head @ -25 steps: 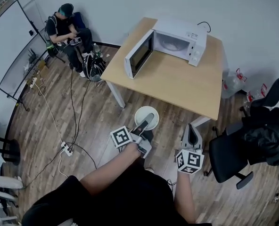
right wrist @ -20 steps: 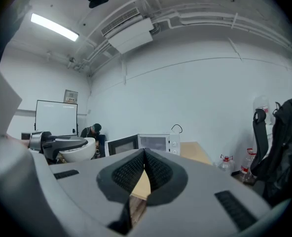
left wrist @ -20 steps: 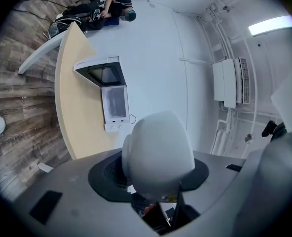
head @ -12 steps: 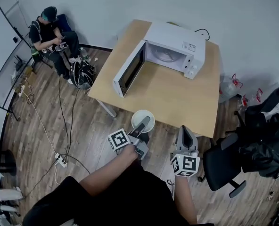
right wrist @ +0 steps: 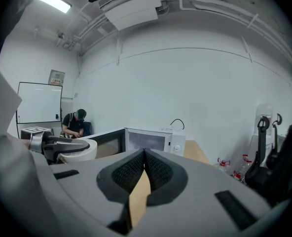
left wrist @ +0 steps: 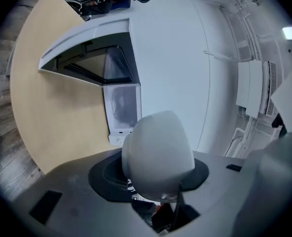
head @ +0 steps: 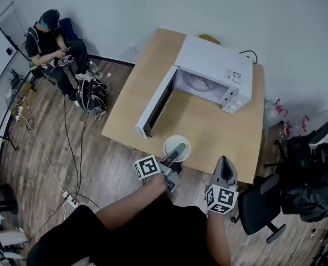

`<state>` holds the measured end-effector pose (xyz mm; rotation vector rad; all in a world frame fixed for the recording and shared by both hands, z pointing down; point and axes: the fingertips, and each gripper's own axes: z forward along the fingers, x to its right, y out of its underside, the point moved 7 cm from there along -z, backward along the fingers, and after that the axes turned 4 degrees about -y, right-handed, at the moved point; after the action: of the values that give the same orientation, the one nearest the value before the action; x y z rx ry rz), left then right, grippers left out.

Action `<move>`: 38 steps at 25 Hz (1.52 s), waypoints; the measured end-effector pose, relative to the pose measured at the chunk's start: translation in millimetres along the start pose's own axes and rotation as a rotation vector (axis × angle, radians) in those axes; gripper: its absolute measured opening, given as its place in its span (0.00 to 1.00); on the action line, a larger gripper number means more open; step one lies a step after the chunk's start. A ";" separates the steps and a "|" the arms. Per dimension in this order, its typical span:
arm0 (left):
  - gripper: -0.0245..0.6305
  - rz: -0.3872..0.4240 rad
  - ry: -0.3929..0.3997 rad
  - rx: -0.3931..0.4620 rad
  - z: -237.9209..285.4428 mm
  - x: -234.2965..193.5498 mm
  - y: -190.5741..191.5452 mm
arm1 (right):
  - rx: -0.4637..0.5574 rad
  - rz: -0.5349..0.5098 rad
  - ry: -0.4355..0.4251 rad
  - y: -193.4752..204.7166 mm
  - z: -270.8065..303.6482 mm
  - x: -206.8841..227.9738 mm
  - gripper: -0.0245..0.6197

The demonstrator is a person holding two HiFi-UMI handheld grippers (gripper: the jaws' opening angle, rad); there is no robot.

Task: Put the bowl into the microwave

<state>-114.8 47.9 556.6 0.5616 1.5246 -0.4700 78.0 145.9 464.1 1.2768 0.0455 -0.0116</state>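
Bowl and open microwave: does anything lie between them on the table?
No. Head view shows only bare table between bowl and microwave; the open door stands aside.

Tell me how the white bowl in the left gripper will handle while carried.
The round white bowl looks rigid, likely ceramic or hard plastic, so it should not flex. The left gripper pinches only one side of its rim, so it may pivot or slip on that smooth surface. It appears empty, so probably light.

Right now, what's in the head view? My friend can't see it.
The left gripper holds a white bowl by the table's near edge. Ahead, the microwave stands with its door open. The right gripper is shut, empty.
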 end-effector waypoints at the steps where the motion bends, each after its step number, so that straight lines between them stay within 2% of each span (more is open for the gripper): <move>1: 0.35 -0.001 0.002 -0.008 8.2 -2.3 -4.7 | -0.011 -0.001 0.011 1.6 4.6 0.1 0.13; 6: 0.35 -0.030 -0.053 -0.029 37.9 -8.3 -20.0 | -0.056 0.015 0.011 13.5 21.5 -4.4 0.13; 11: 0.35 -0.033 -0.127 0.027 64.1 -16.5 -39.0 | -0.037 0.028 0.008 8.4 52.6 9.9 0.13; 13: 0.35 -0.023 -0.130 0.037 75.8 -17.9 -45.7 | -0.027 0.038 0.001 4.6 65.2 14.7 0.13; 17: 0.35 0.012 -0.157 0.049 107.7 -24.3 -60.6 | -0.009 0.048 -0.040 -3.7 96.1 26.3 0.13; 23: 0.35 0.016 -0.224 0.074 157.5 -47.2 -80.8 | -0.002 0.078 -0.085 -15.5 143.5 59.7 0.13; 28: 0.35 0.077 -0.305 0.072 209.7 -67.4 -105.4 | -0.021 0.082 -0.175 -11.4 176.1 69.7 0.13; 31: 0.35 0.094 -0.310 0.095 235.0 -77.5 -120.6 | -0.031 0.113 -0.183 -4.2 185.8 76.7 0.13; 33: 0.35 0.079 -0.295 0.127 250.3 -83.6 -129.5 | 0.006 0.138 -0.187 -7.5 190.9 84.9 0.13; 38: 0.35 0.056 -0.332 0.142 283.3 -107.1 -142.7 | 0.037 0.114 -0.207 -16.2 208.0 101.7 0.13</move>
<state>21.8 -244.0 647.0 0.6020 1.1629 -0.5994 184.8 -56.2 504.6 1.3074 -0.2061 -0.0461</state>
